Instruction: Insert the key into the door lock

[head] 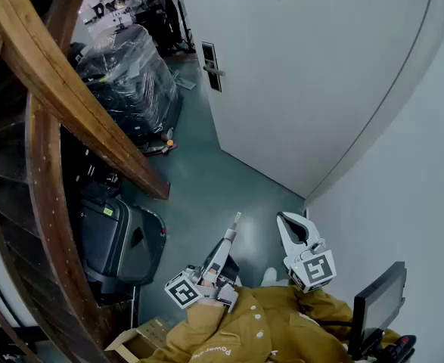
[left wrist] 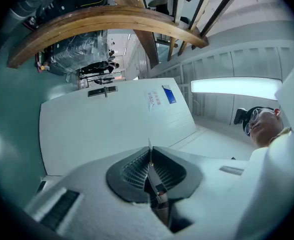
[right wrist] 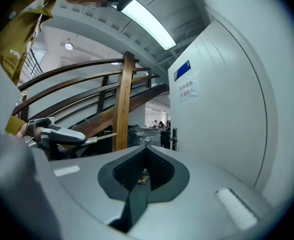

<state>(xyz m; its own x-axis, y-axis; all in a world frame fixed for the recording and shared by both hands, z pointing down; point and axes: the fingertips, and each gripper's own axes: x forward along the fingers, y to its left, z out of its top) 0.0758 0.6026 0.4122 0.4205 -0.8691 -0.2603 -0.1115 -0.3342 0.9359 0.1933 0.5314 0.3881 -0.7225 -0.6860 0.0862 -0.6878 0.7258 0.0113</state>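
- Key (left wrist: 150,146) is pinched in the left gripper (left wrist: 151,159), whose jaws are clenched on it. Its thin metal blade pokes out past the tips toward the white door (left wrist: 111,129).
- Seen from the head view, the left gripper is low in front of the person's mustard-yellow jacket (head: 244,331). It is tilted slightly upward, and the blade is over the teal floor (head: 206,187), well apart from the door.
- Door lock (head: 210,66) is a dark upright plate with a metal lever handle. It is mounted close to the door's left edge in the head view, and nothing touches it.
- Right gripper (right wrist: 145,148) has its jaws pressed together with nothing between them. It is just beside the left gripper, on the side nearer the pale wall (head: 403,203).
- Paper notice (left wrist: 157,98) with a blue patch and red print is stuck to the door's face, higher up than the lock. The print is too small to read.
- Curved wooden stair rail (head: 70,104) sweeps across the left of the head view. Beyond it a plastic-wrapped load (head: 131,74) stands on the floor near the door's lock-side edge.
- Black machine (head: 116,240) stands on the floor under the rail, with an open cardboard box (head: 142,337) near it at the bottom edge of the head view.
- Dark monitor (head: 377,301) shows by the wall in the lower right corner.
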